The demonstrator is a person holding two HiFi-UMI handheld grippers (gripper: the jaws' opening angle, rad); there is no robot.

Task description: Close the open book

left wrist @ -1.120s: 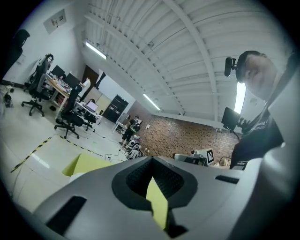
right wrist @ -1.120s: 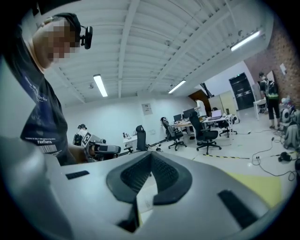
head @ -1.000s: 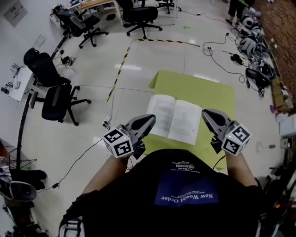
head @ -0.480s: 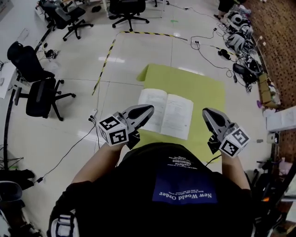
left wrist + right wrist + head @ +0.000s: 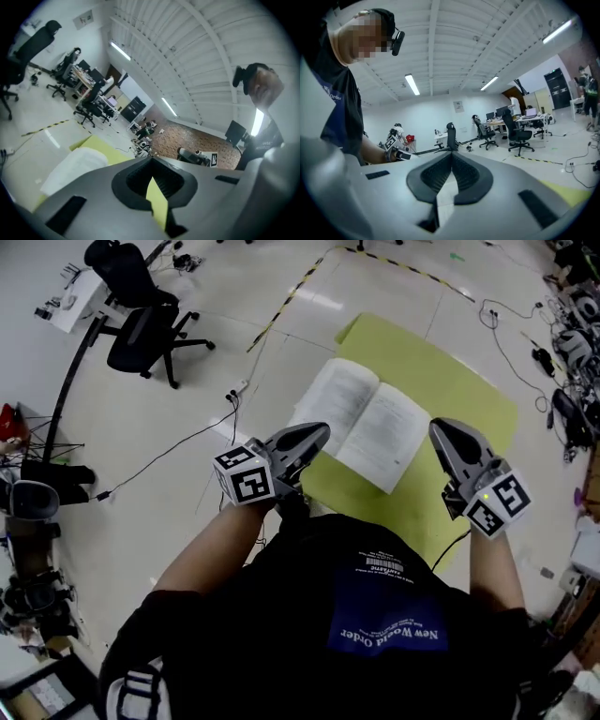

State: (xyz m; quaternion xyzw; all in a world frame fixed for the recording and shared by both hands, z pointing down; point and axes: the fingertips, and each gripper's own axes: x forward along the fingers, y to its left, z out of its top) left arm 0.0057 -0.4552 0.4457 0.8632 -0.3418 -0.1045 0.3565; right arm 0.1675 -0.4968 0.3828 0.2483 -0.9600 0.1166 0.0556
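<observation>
Noting open book [image 5: 361, 423] lying flat, pages up, on the yellow-green mat [image 5: 469, 381], sitting in the mat's left half with the left page reaching about to the mat's left edge. Holding left gripper [image 5: 323, 431] over the mat's near-left corner, roughly level, tip appearing in the head view against the near edge of the left page; not resolving whether touching. Reading its jaws in the left gripper view [image 5: 151, 161] as pressed together at the tips, gripping nothing, with only a sliver of mat colour showing through the hollow behind them. Holding right gripper [image 5: 441, 429] over the mat's near-right part, clear of the right page, bare mat showing between. Reading its jaws in the right gripper view [image 5: 451, 154] as likewise meeting at the tips, nothing caught between. Logging surroundings: black office chair [image 5: 141, 329] standing well off the mat's left side on the pale floor; yellow-and-black striped tape [image 5: 291, 296] running just beyond the mat's far-left corner; cables [image 5: 539, 352] trailing past the mat's right edge.
</observation>
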